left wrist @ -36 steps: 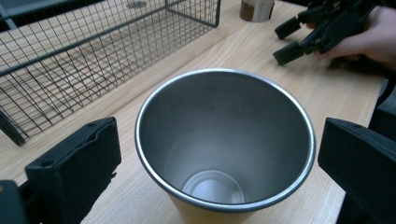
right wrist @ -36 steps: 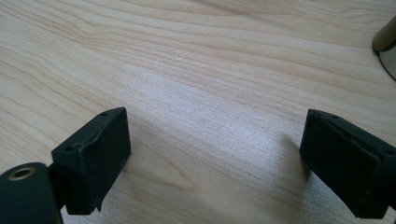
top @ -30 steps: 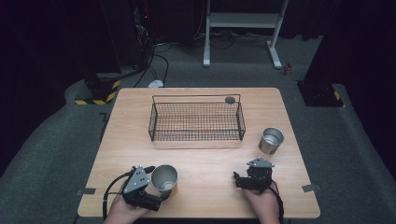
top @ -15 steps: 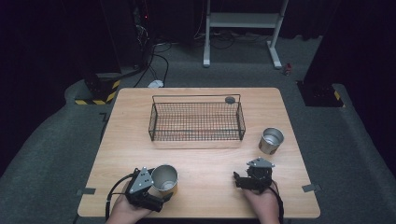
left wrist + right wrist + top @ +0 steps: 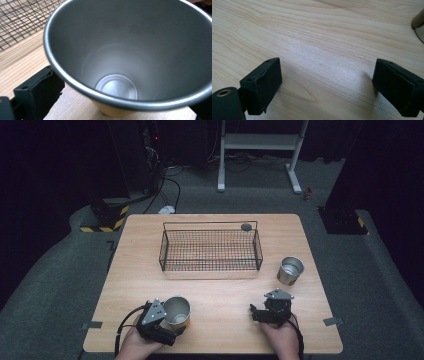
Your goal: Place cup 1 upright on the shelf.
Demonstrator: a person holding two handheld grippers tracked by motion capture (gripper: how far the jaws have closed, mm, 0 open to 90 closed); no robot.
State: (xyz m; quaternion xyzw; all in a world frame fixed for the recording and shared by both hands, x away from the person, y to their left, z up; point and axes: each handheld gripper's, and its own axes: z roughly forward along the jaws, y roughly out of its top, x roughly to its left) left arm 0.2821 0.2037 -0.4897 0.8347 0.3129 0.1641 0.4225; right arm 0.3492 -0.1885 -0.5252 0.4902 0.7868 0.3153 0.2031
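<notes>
You are at the grasping step: your left gripper [image 5: 172, 322] has its jaws around the near metal cup [image 5: 177, 311], which stands upright on the table [image 5: 220, 295] at the front left. In the left gripper view the cup's open mouth [image 5: 130, 57] sits squarely between the jaws, one black jaw close beside the rim on the left and the other just showing at the lower right. Whether they already press on the wall or merely flank it, I cannot tell; the cup's base looks to be resting on the wood.

I judge that the next move calls for a firm close on the cup wall, then a straight lift and a carry forward to the wire basket [image 5: 210, 250], which lies well ahead of those jaws.

Your right gripper [image 5: 257, 312] rests low over the table with its jaws wide apart and nothing between them, just bare wood. The second metal cup [image 5: 290, 270] stands ahead and to the right of those jaws, apart from them; its base edge [image 5: 419, 25] shows in the right gripper view.
</notes>
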